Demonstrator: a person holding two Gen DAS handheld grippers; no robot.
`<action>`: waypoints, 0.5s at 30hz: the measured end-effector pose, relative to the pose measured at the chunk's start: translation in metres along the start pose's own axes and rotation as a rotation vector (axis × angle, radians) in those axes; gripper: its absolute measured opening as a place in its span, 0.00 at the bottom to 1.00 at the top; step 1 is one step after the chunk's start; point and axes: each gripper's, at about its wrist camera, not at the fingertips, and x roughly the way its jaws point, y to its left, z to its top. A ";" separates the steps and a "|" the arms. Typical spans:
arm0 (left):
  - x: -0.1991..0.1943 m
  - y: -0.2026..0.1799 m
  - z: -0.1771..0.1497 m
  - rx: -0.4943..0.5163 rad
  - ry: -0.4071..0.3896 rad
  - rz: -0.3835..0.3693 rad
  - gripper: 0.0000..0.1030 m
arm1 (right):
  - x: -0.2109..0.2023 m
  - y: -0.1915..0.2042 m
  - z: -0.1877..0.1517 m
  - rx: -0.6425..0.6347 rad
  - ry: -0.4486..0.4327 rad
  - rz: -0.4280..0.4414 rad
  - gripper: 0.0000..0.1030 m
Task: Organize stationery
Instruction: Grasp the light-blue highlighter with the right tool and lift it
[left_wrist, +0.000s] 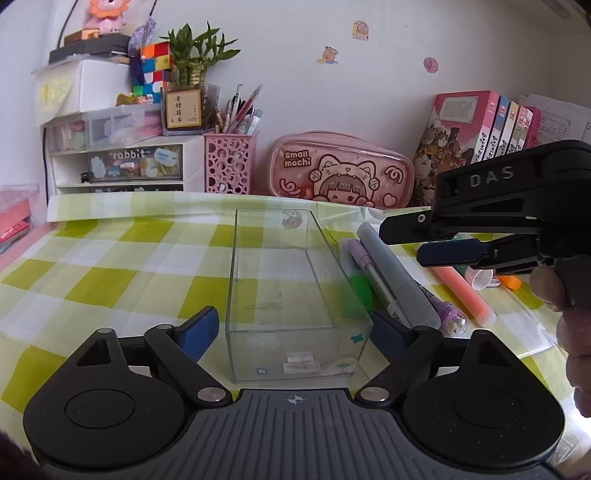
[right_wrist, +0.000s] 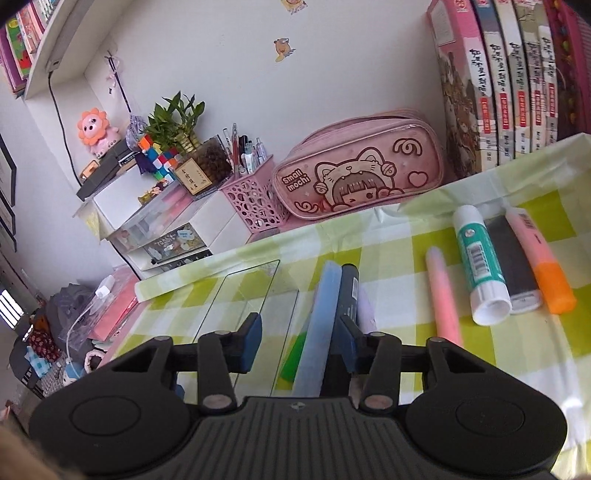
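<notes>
Left wrist view: the left gripper (left_wrist: 291, 328) fills the bottom of the frame, its two blue pads set on either side of a clear plastic box (left_wrist: 291, 295) that stands open-topped on the green and white checked tablecloth (left_wrist: 110, 266) at centre. The pads sit close against the box's near corners; whether they actually press on its walls cannot be told. Just right of the box lies a loose bunch of stationery: a grey marker (left_wrist: 395, 273), a purple pen (left_wrist: 369, 269), a green highlighter (left_wrist: 356, 291) and, further right, a pink highlighter (left_wrist: 465, 291). The right gripper (left_wrist: 413, 240) reaches in from the right edge above them, fingers partly apart, with nothing visibly between them here. A pink pencil case (left_wrist: 341, 170) and a pink pen holder (left_wrist: 229, 162) stand along the wall at the back.

Right wrist view: the right gripper (right_wrist: 299, 336) sits at bottom centre, jaws partly closed around the grey marker (right_wrist: 317, 325); the right pad touches it, the left pad stands clear. A glue stick (right_wrist: 478, 266), a dark eraser (right_wrist: 513, 266) and an orange-capped highlighter (right_wrist: 539, 262) lie side by side at right, the pink highlighter (right_wrist: 441, 291) just left of them. The clear plastic box (right_wrist: 243, 295) shows at lower left of centre
</notes>
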 end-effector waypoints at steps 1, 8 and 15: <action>0.004 0.001 0.001 -0.007 0.007 -0.007 0.78 | 0.008 0.001 0.003 -0.004 0.011 -0.017 0.36; 0.008 0.002 0.000 -0.004 0.004 -0.015 0.76 | 0.031 0.011 0.003 -0.126 0.040 -0.150 0.24; 0.002 0.015 -0.004 0.002 -0.025 -0.016 0.73 | 0.040 0.026 -0.001 -0.227 0.062 -0.221 0.24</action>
